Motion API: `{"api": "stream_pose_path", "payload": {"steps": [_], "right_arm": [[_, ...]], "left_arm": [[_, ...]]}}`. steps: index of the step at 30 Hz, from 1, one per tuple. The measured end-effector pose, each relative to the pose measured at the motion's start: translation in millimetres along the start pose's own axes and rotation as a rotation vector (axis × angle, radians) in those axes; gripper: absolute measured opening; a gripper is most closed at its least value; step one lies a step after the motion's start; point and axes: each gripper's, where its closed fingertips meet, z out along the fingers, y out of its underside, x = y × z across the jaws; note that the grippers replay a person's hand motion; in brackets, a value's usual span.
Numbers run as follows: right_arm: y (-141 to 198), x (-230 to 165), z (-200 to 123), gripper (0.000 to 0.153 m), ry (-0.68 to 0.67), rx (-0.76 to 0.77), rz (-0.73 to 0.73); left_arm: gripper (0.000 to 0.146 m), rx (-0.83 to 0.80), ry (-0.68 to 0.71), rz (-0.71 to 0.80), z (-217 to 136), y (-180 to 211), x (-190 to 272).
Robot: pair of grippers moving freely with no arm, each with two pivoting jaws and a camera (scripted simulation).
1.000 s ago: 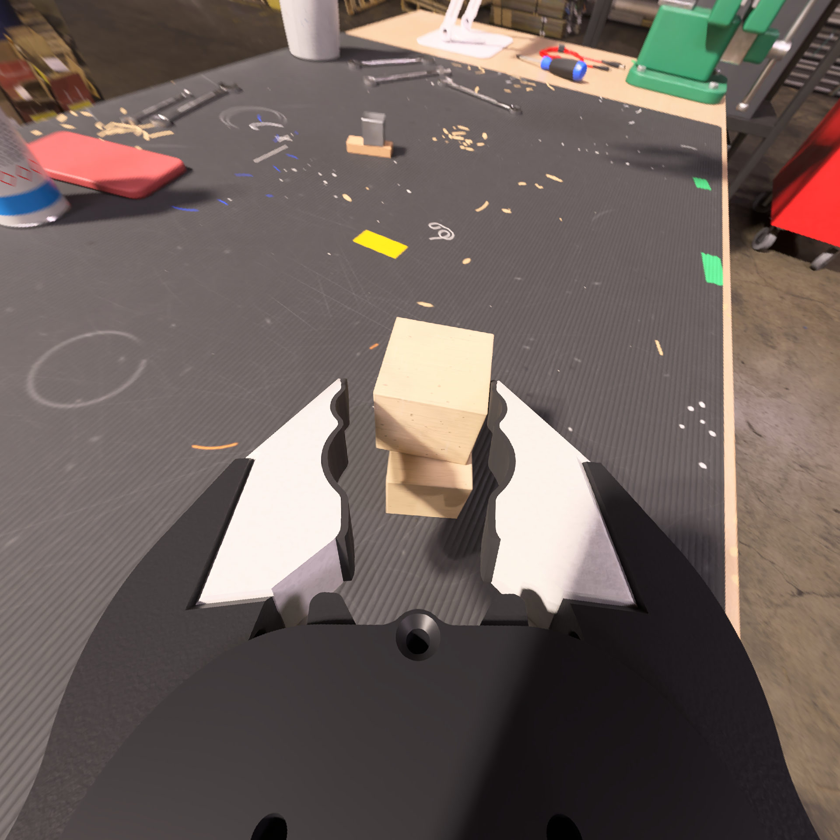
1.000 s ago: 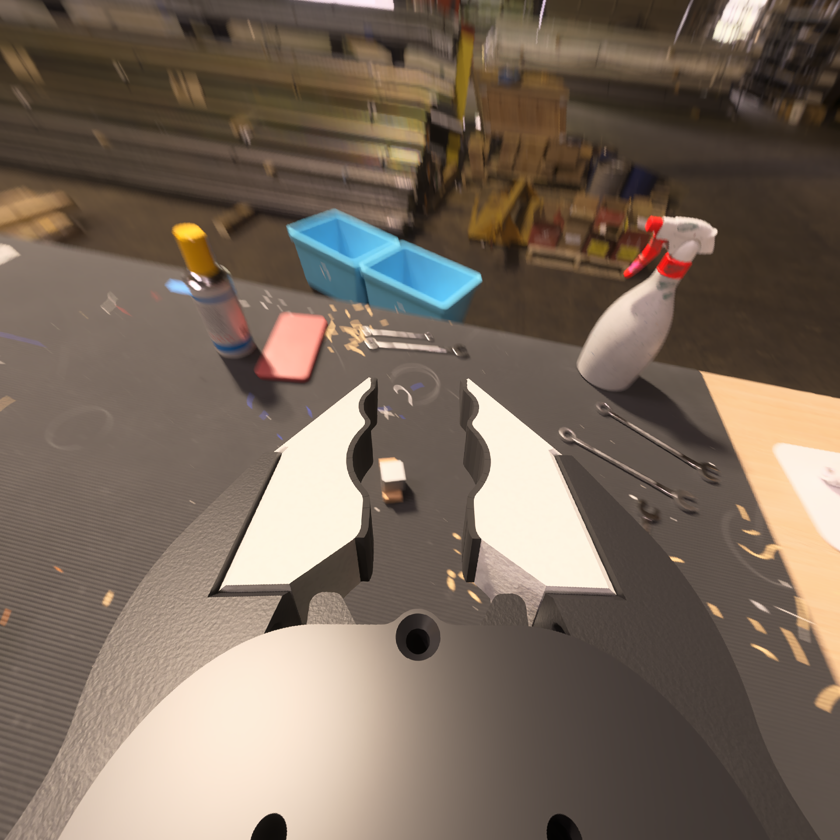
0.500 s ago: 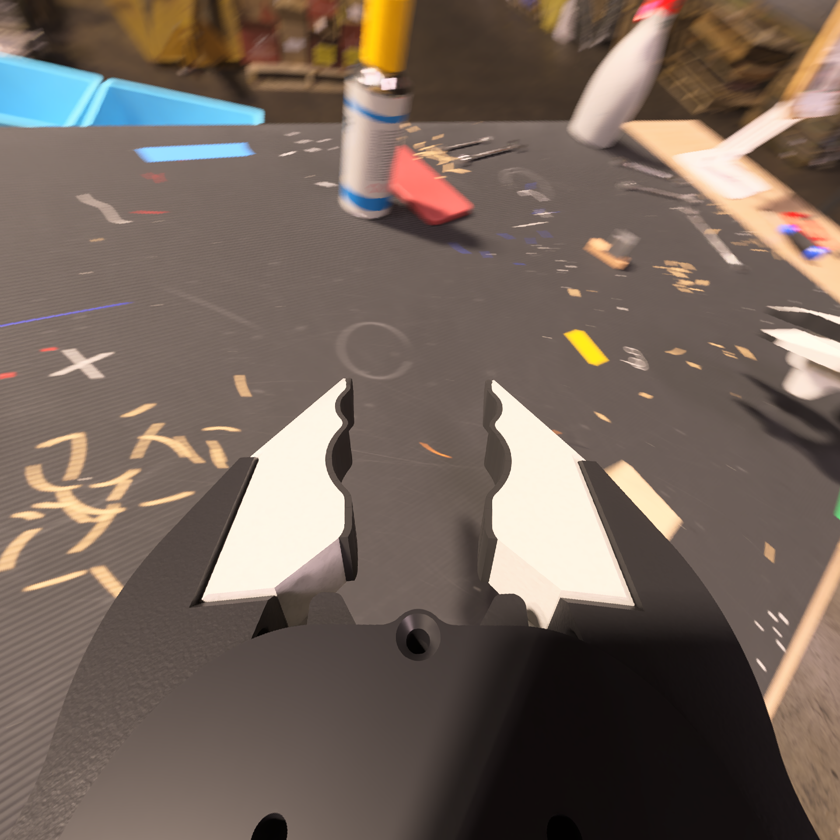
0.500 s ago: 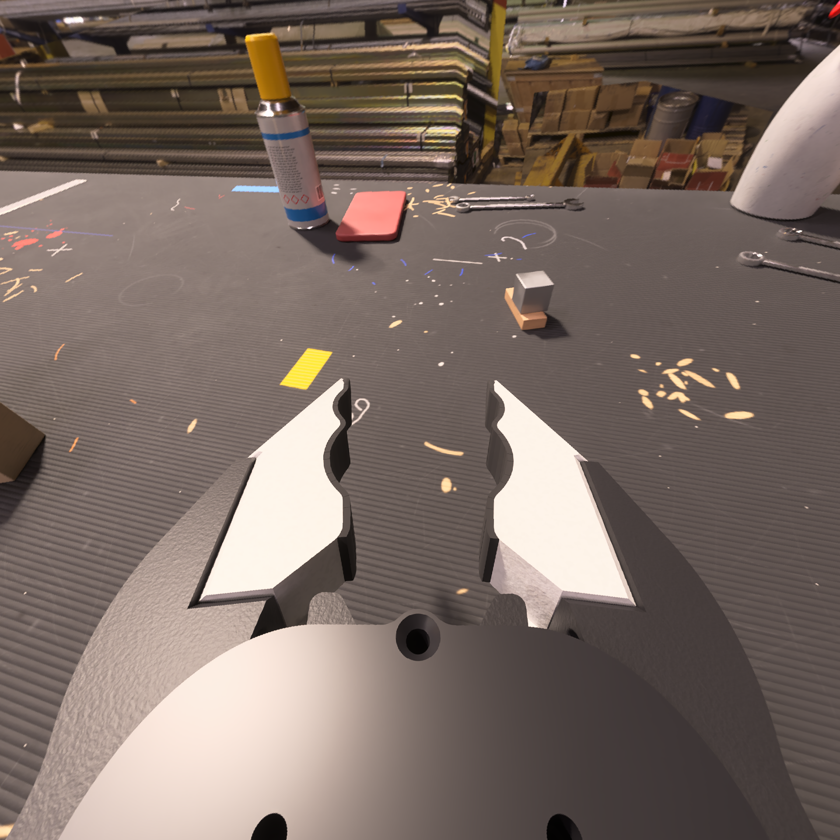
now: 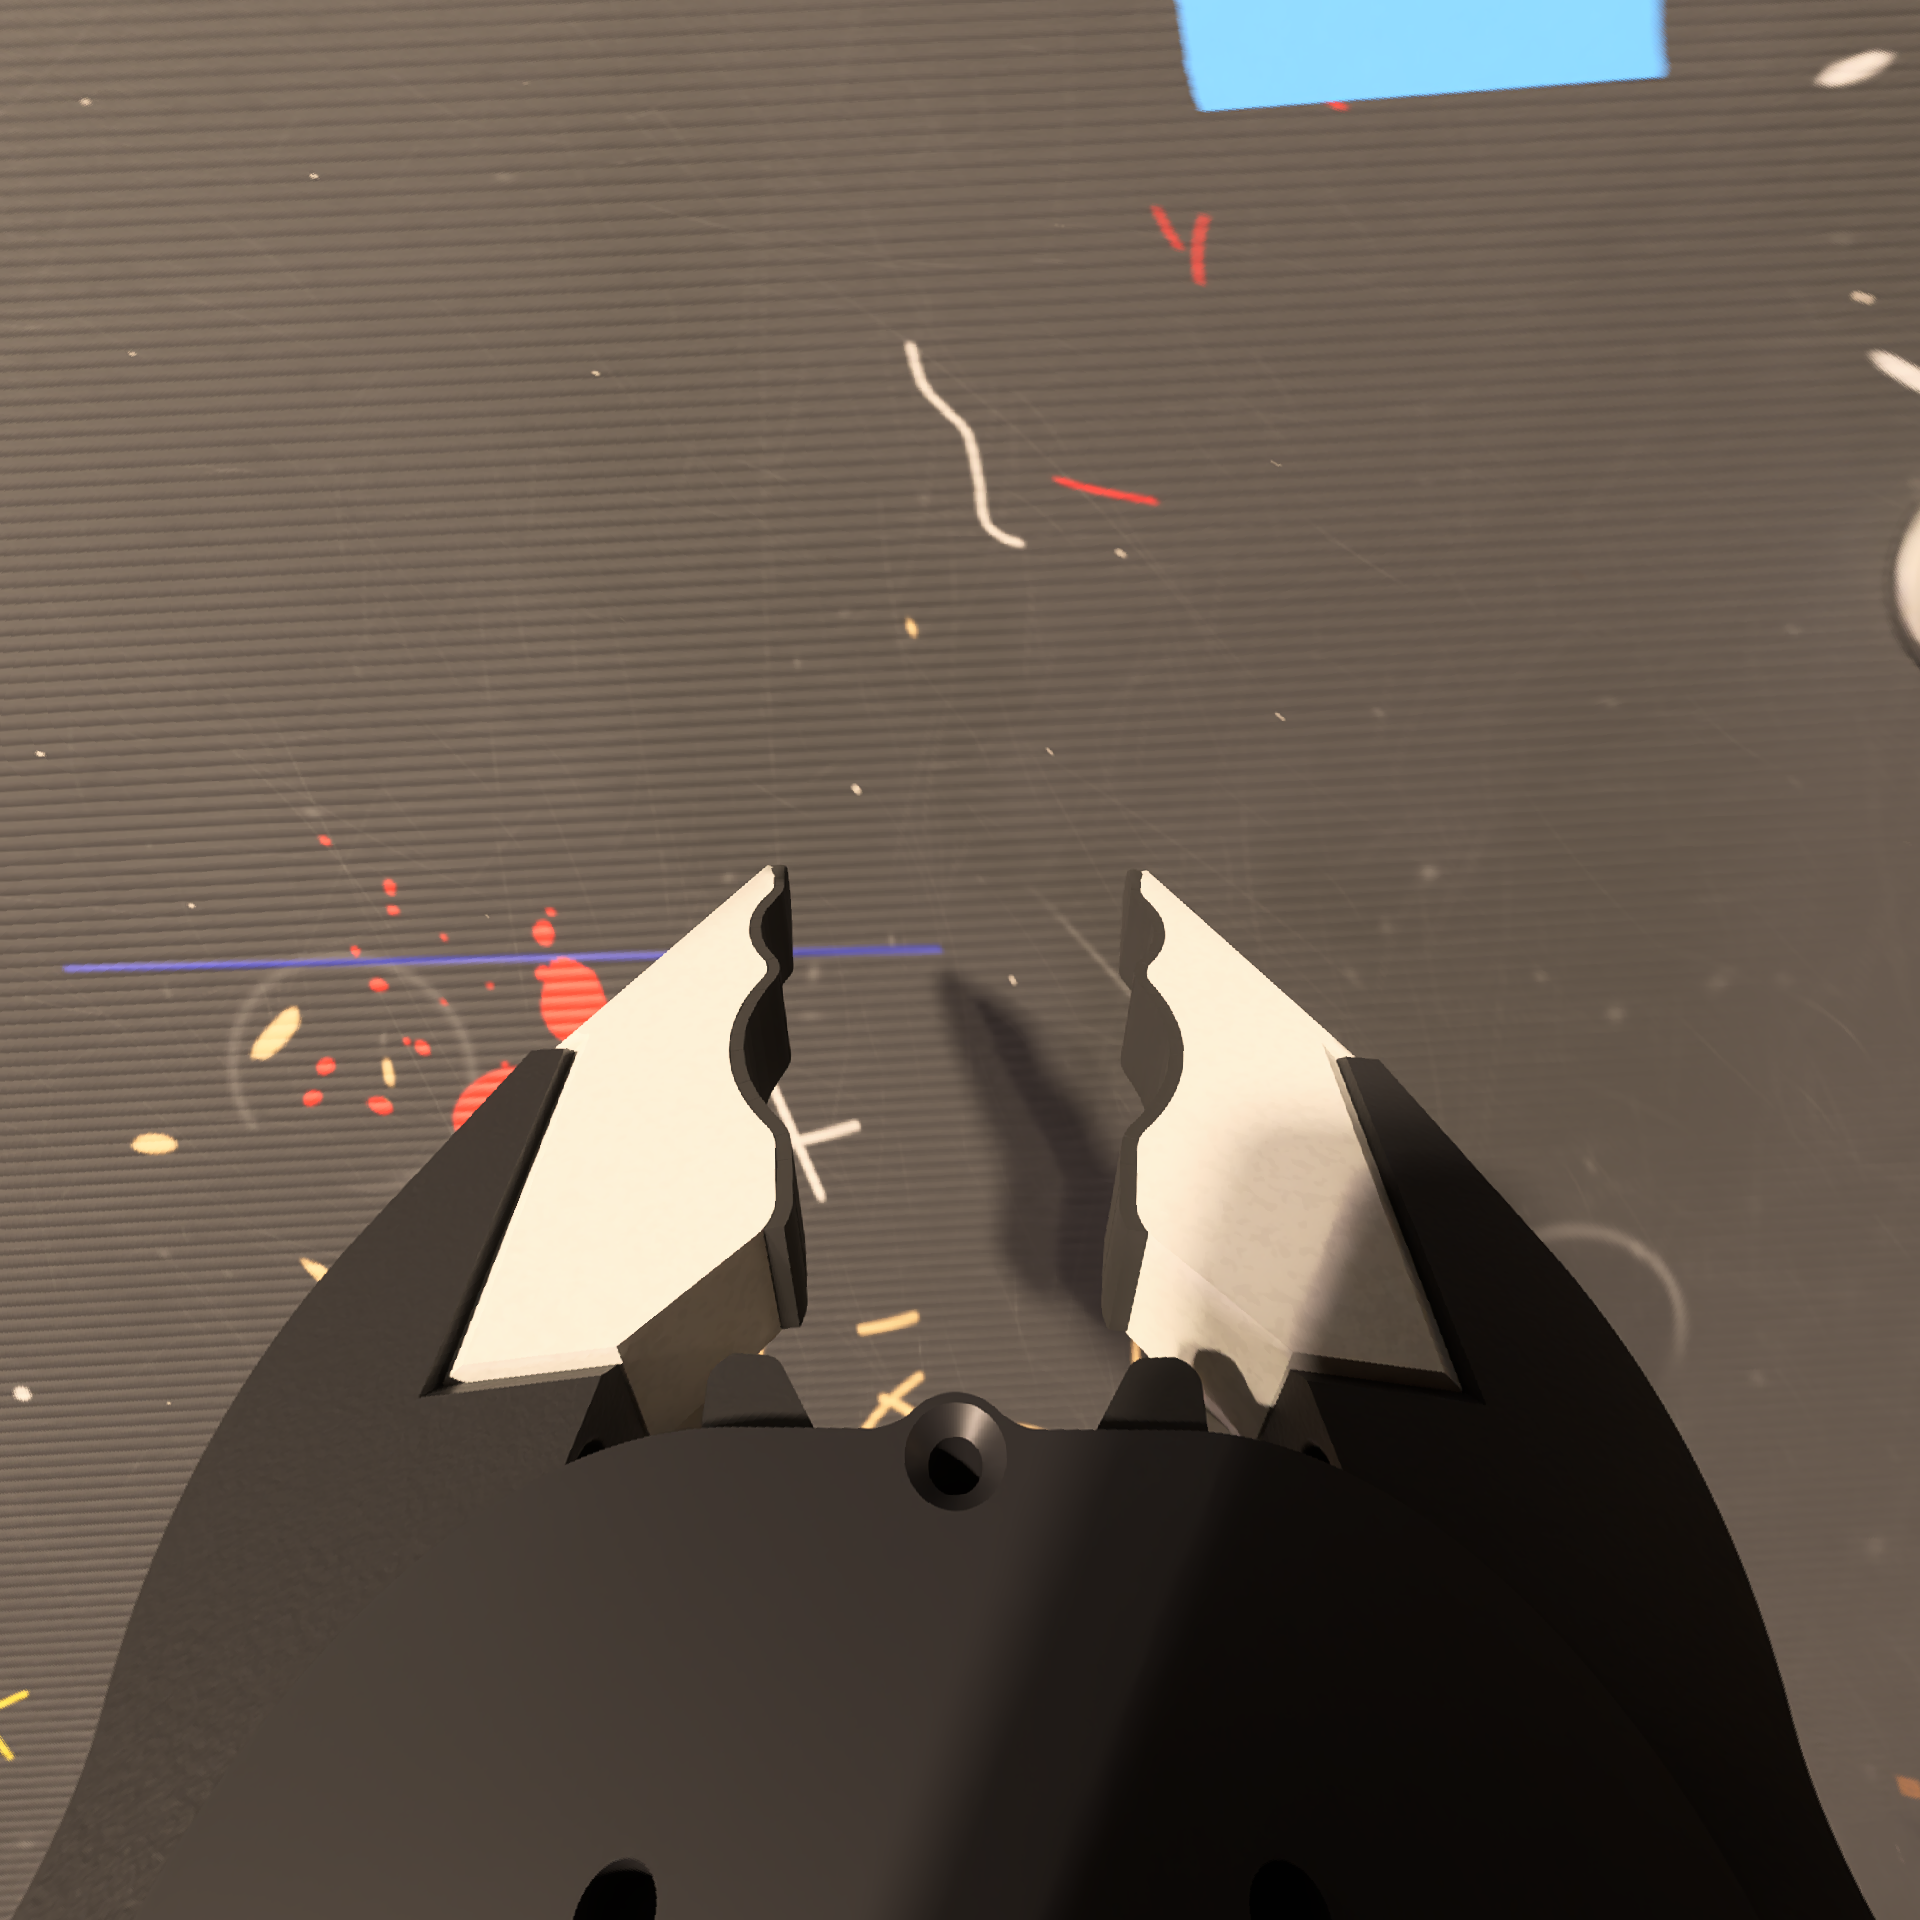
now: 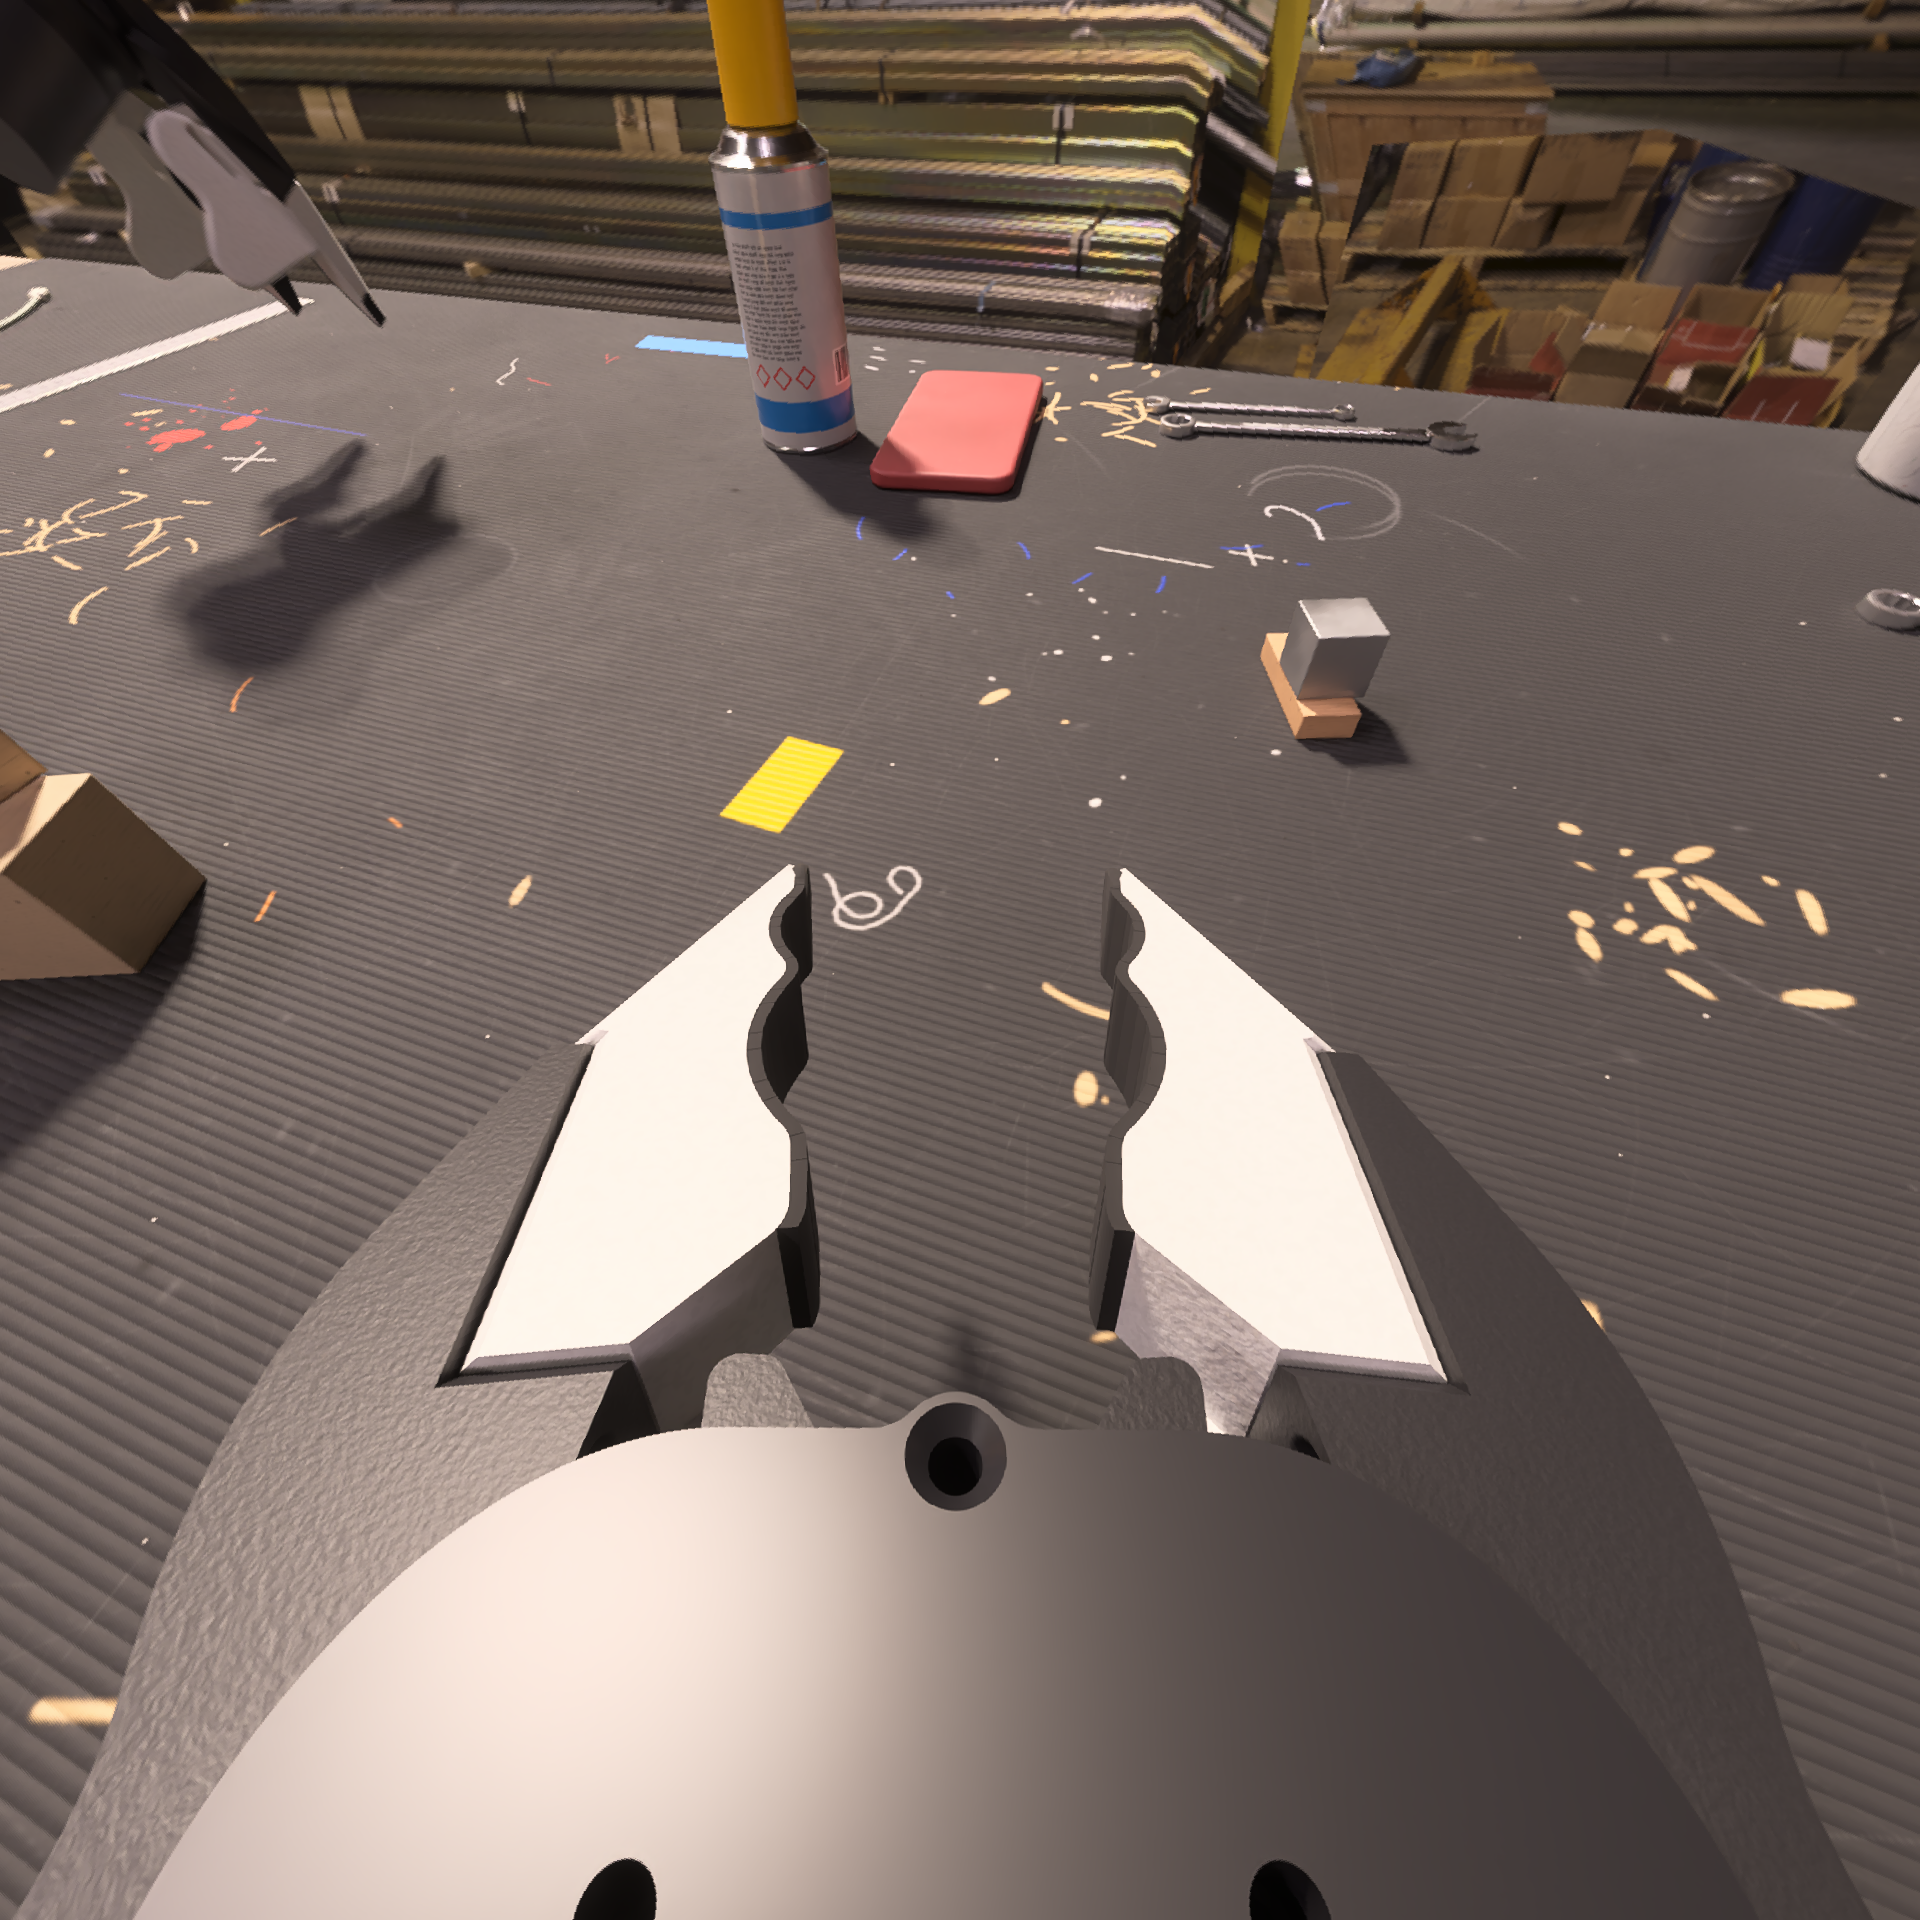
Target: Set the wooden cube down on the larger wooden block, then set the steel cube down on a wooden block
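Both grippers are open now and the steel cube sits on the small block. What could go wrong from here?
1. The steel cube sits off-centre on the small wooden block, reaching past its edge; a nudge may tip it off.
2. The wooden stack lies at the picture's left edge, mostly out of view, so the right gripper might bump it unnoticed.
3. The left gripper hangs over marked mat only, with no task object visible.
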Motion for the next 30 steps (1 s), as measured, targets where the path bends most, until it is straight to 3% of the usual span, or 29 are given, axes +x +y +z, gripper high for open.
{"api": "stream_pose_path", "payload": {"steps": [7,12,16,20,24,30], "right_arm": [[2,5,-1,0.055,-0.016,-0.011,0.018],[4,10,-2,0.053,-0.008,-0.023,0.012],[8,10,0,0.053,-0.02,-0.041,0.024],[10,5,3,0.052,-0.027,-0.054,0.006],[13,5,4,0.052,-0.01,-0.074,-0.041],[16,2,6,0.052,-0.004,-0.098,-0.082]], "left_arm": [[0.065,0.026,-0.132,-0.052,25,-11,-17],[0.061,0.049,-0.225,0.006,28,-8,-25],[0.066,0.064,-0.217,0.053,27,-6,-19],[0.06,0.075,-0.153,0.08,23,-4,-6],[0.06,0.08,-0.203,0.1,21,-6,-13],[0.06,0.008,-0.163,0.01,39,2,-18]]}}
